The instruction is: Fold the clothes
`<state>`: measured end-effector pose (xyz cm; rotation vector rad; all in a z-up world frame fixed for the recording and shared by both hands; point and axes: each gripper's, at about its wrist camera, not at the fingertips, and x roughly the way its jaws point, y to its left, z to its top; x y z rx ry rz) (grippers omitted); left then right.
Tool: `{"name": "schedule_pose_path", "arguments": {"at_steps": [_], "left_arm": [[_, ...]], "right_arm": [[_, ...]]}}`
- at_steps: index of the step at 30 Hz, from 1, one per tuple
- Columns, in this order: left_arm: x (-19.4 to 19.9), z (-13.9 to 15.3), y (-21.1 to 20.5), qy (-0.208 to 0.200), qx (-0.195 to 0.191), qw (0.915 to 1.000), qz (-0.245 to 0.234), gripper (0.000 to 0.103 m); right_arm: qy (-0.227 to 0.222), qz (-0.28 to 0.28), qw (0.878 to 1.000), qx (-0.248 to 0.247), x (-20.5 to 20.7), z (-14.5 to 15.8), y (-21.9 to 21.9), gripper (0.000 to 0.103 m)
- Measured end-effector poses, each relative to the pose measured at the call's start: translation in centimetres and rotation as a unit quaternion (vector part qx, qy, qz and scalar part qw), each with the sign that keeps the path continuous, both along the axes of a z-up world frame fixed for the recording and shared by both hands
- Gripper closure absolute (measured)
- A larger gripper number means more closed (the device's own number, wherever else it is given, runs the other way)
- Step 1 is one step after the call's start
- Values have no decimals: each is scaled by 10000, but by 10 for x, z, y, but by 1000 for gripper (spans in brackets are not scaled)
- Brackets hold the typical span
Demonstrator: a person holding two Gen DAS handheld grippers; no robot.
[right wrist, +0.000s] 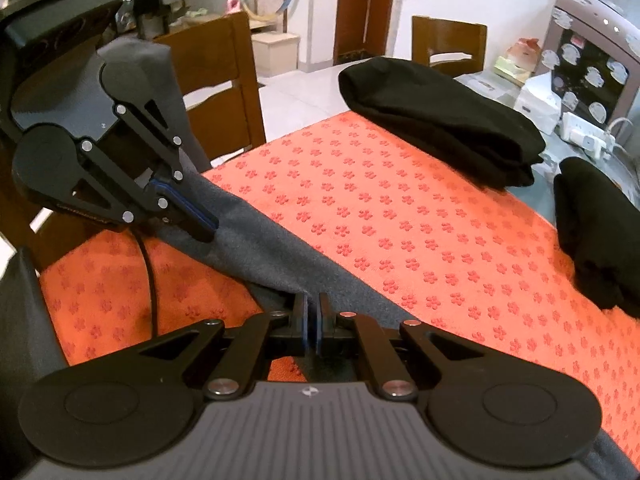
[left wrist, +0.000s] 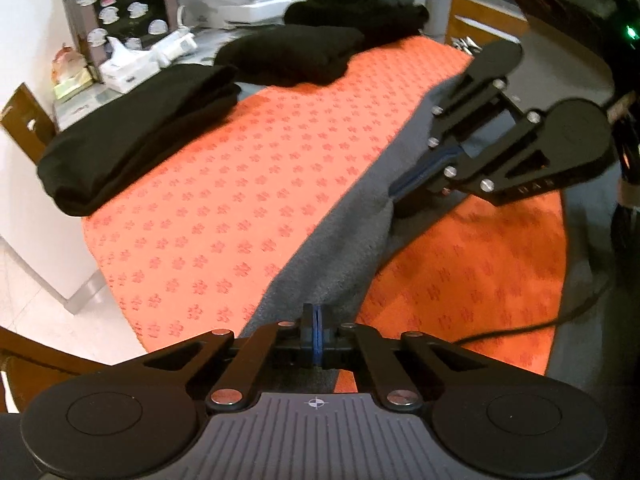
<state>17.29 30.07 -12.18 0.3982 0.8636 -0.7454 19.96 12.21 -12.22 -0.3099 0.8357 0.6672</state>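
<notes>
A grey garment is stretched in a band above the orange patterned tablecloth. My left gripper is shut on one part of its edge. My right gripper is shut on the edge farther along, up and to the right. In the right wrist view the right gripper pinches the grey garment, and the left gripper grips it at upper left. The cloth runs taut between them.
Folded black garments lie along the far side of the table, more stacked at the back. A cabinet with cups and tissue packs stand behind. Wooden chairs flank the tablecloth.
</notes>
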Motion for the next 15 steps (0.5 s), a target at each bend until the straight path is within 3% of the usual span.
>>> {"name": "schedule_pose_path", "arguments": {"at_steps": [10,15], "left_arm": [[15,25,4,-212,-135,9996,150,101],[28,30,1,-344,-12,9994,74,101]], "right_arm": [[24,-269,9966,774,-24,11,-8,96],[7,-521,9978,415,-19,0,-1,96]]}}
